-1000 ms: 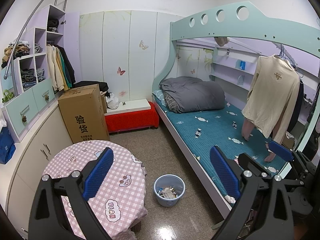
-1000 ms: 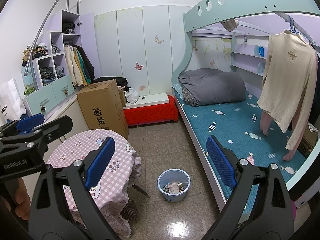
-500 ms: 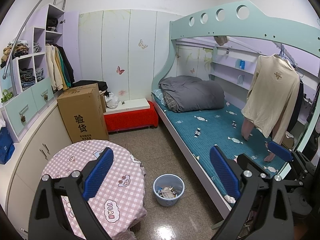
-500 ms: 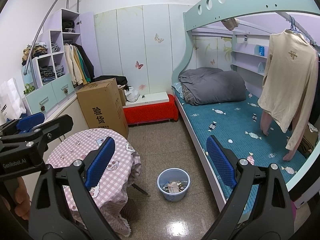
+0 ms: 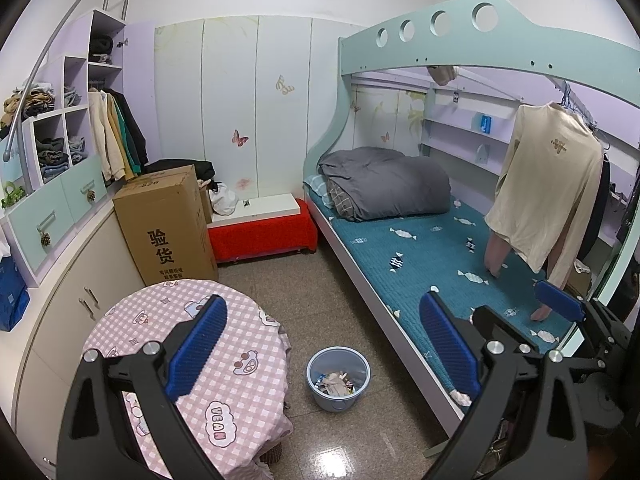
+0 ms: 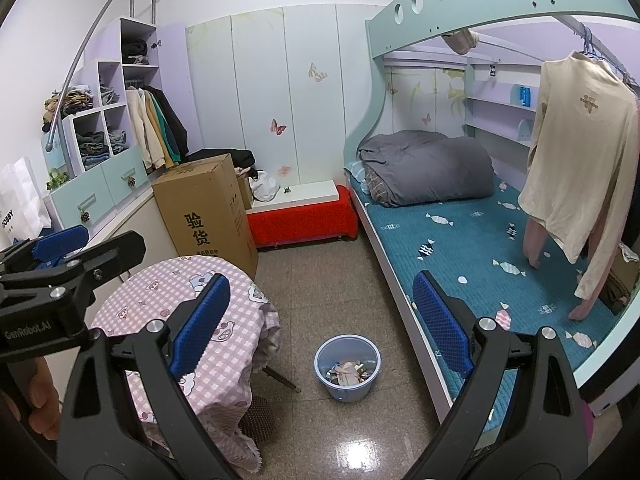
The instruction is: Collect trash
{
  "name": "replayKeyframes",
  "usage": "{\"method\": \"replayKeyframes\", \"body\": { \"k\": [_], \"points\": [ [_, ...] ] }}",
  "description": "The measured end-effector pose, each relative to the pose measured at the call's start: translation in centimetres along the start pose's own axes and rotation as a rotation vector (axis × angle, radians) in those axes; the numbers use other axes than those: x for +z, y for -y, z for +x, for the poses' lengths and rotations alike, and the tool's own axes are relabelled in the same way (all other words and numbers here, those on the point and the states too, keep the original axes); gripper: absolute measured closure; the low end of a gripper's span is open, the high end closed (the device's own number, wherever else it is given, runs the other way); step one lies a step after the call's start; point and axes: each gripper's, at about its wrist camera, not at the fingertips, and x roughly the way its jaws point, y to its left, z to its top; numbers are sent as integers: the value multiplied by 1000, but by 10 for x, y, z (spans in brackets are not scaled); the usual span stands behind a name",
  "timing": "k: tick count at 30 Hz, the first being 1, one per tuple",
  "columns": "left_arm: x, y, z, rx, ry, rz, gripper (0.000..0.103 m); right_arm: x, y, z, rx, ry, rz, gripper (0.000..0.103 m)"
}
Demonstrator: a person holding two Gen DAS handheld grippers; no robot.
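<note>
On the floor, between the round table [image 5: 224, 344] and the bunk bed [image 5: 436, 256], sits the blue trash bin [image 5: 338, 378], scraps inside it! Above the bin, the left gripper [image 5: 322, 344] hangs spread wide, nothing held. The right gripper [image 6: 320, 320] is likewise released and empty, up over the bin.

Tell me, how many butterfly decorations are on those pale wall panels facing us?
2 clear ones: a cream butterfly high up, and a pink butterfly lower, to its left. A faint pink mark near the floor is unclear; the cardboard box may hide others.
</note>
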Motion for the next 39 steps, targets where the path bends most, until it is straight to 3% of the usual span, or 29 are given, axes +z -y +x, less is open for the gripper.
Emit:
{"method": "replayKeyframes", "body": {
  "k": [30, 39],
  "points": [
    [21, 52, 64, 65, -79, -51, 8, 27, 81, 59, 51, -85, -12, 12],
    [24, 53, 84, 67, -113, -62, 8, 32, 88, 75, 51, -115, -6, 12]
  ]
}}
